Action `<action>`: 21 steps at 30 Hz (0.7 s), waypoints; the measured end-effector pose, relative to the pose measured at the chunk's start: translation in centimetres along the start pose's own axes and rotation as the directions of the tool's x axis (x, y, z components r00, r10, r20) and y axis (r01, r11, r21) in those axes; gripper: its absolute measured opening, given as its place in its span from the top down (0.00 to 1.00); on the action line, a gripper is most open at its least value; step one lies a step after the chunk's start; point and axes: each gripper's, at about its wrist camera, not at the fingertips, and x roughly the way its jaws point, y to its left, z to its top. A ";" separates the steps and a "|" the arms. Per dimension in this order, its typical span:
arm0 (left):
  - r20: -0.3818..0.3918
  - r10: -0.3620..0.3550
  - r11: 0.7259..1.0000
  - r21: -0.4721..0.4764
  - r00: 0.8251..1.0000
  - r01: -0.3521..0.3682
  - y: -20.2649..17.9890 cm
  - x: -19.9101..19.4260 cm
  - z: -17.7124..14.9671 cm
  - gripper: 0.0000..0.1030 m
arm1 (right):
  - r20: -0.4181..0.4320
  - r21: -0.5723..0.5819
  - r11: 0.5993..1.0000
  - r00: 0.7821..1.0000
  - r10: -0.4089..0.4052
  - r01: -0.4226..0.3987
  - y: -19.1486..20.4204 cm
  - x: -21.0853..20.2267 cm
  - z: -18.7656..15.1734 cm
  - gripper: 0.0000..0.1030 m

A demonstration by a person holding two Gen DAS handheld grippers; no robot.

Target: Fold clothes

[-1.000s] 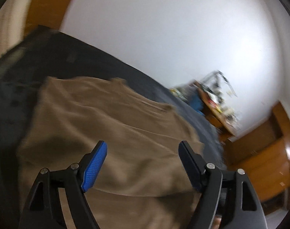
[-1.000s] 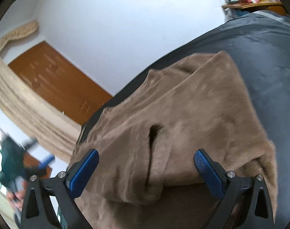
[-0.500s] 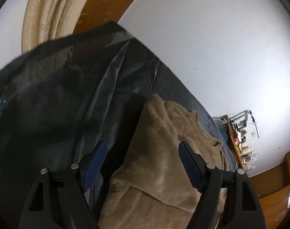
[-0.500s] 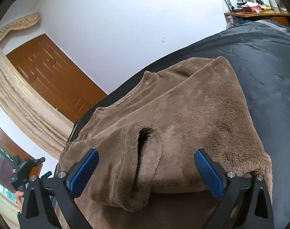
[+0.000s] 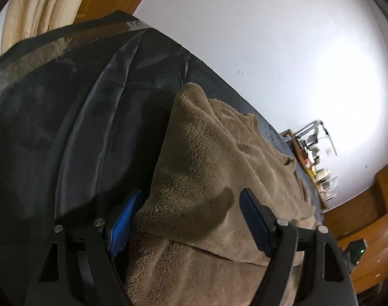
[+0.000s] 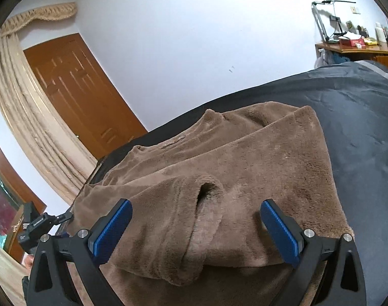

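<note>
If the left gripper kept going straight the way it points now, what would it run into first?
Most likely the brown fleece garment: its folded edge already bulges between the open fingers of the left gripper, lying on the dark bed cover. Whether the cloth touches the fingers is unclear.

Both views sit just behind their own blue-padded fingers and look forward and downward, close over the brown fleece garment [image 5: 219, 168] on the dark bedcover [image 5: 74, 117]. The left wrist view faces along the garment's edge toward a cluttered desk [image 5: 313, 163] in the far corner. The right wrist view faces across the garment [image 6: 219, 168] toward a wooden door [image 6: 76, 89] (the same desk [image 6: 357, 47] appears at its upper right). Both share garment, bedcover, white wall.
</note>
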 end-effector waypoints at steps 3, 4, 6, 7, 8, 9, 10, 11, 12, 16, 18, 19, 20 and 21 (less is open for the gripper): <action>0.003 0.018 1.000 0.022 1.000 -0.018 -0.4 0.2 -0.2 0.21 | -0.030 0.050 0.998 0.999 -0.022 0.024 -1.1 0.3 0.4 0.01; 0.005 0.025 0.999 0.027 1.000 -0.025 -0.6 0.4 -0.3 0.21 | -0.049 0.059 0.998 0.998 -0.027 0.030 -1.3 0.6 0.7 0.01; 0.007 0.050 0.997 0.051 0.999 -0.050 -1.1 0.7 -0.5 0.21 | -0.105 0.035 0.998 0.993 -0.045 0.049 -1.1 1.4 1.4 0.02; 0.008 0.066 0.996 0.067 0.998 -0.066 -1.4 0.8 -0.6 0.21 | -0.144 0.012 0.998 0.988 -0.057 0.060 -0.8 2.0 1.9 0.02; 0.009 0.072 0.995 0.074 0.997 -0.072 -1.5 0.8 -0.6 0.20 | -0.170 -0.013 0.998 0.983 -0.070 0.069 -0.5 2.6 2.2 0.04; 0.009 0.077 0.994 0.082 0.997 -0.078 -1.6 0.9 -0.7 0.20 | -0.194 -0.038 0.996 0.978 -0.083 0.077 -0.2 3.2 2.5 0.10; 0.010 0.083 0.993 0.089 0.996 -0.084 -1.7 0.9 -0.7 0.20 | -0.221 -0.051 0.996 0.972 -0.085 0.076 0.0 3.9 2.6 0.16; 0.011 0.088 0.991 0.095 0.996 -0.089 -1.8 0.9 -0.7 0.19 | -0.248 -0.062 0.995 0.965 -0.087 0.074 0.1 4.7 2.6 0.30; 0.011 0.084 0.992 0.093 0.996 -0.085 -1.8 0.9 -0.7 0.19 | -0.275 -0.073 0.995 0.957 -0.088 0.071 0.3 5.5 2.7 0.40; 0.010 0.067 0.995 0.076 0.998 -0.068 -1.4 0.7 -0.8 0.19 | -0.311 -0.120 0.992 0.947 -0.081 0.045 1.4 6.4 2.6 0.60; 0.010 0.070 0.995 0.077 0.998 -0.070 -1.7 0.9 -0.9 0.19 | -0.305 -0.134 0.990 0.949 -0.079 0.040 2.0 6.1 2.7 0.74; 0.011 0.075 0.994 0.081 0.997 -0.076 -1.8 1.0 -1.0 0.19 | -0.283 -0.159 0.986 0.955 -0.086 0.041 2.8 5.5 3.1 0.78; 0.011 0.080 0.993 0.085 0.997 -0.081 -1.8 1.1 -1.0 0.19 | -0.264 -0.173 0.984 0.960 -0.089 0.043 3.4 5.3 3.6 0.81; 0.012 0.086 0.992 0.089 0.996 -0.086 -1.9 1.2 -1.1 0.19 | -0.216 -0.193 0.980 0.973 -0.084 0.041 4.4 4.3 4.4 0.82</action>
